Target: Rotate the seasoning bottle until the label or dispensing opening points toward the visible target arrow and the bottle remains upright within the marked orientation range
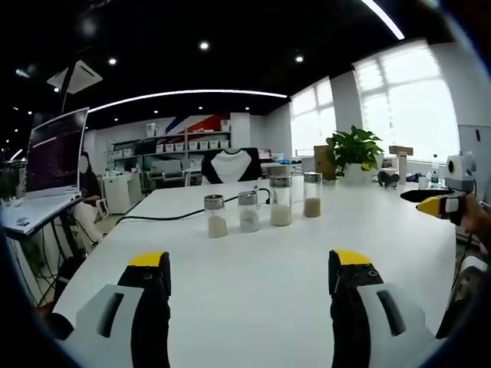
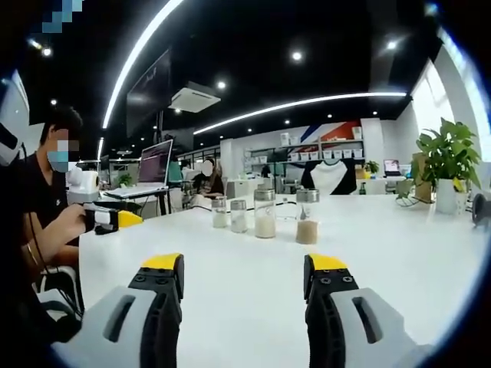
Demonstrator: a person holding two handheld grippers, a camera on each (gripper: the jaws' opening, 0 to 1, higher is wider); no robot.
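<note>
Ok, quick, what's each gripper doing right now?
Left gripper: open, holding nothing.
Right gripper: open, holding nothing.

Both views low over white table (image 1: 253,291), facing bottle row (image 1: 261,207) from near, seemingly different angles.

Four upright glass seasoning bottles (image 1: 281,202), metal-capped, in a row
</note>
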